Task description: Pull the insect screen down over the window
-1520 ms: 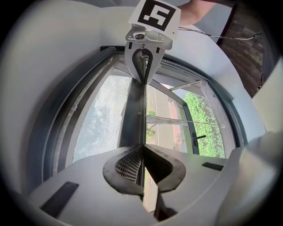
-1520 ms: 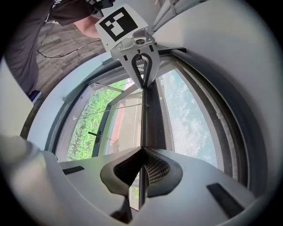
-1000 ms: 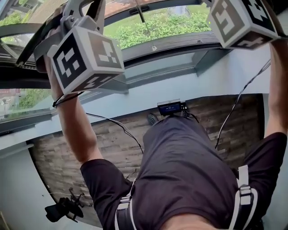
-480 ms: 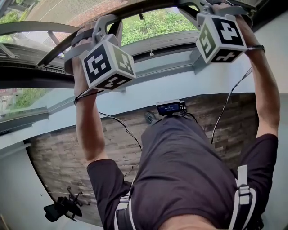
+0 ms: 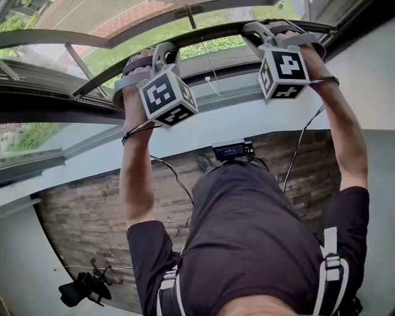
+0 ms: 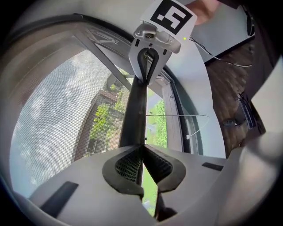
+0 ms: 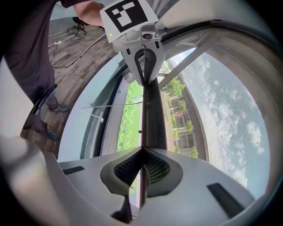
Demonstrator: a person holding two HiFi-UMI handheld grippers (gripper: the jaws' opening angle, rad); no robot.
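The insect screen's dark bottom bar (image 5: 210, 32) runs across the window in the head view, with grey mesh (image 5: 92, 15) behind it. My left gripper (image 5: 162, 49) is shut on the bar's left part, and my right gripper (image 5: 259, 28) is shut on its right part. The left gripper view has the bar (image 6: 135, 110) pinched between my left gripper's (image 6: 142, 152) ribbed pads, with mesh (image 6: 57, 119) to its left and the right gripper (image 6: 152, 53) further along. My right gripper (image 7: 142, 152) likewise pinches the bar (image 7: 152, 114), mesh (image 7: 221, 114) beside it.
Green bushes show through the uncovered strip of window (image 5: 216, 46). A thin white pull cord (image 5: 213, 79) hangs near the white sill (image 5: 203, 123). Below are a wood-pattern floor (image 5: 80, 222), trailing cables (image 5: 176, 179), a small screen device (image 5: 229, 149) and a black chair (image 5: 83, 287).
Both grippers, still shut on the bar, have moved away from the head camera with arms stretching out. The bar and mesh have travelled with them further over the window opening.
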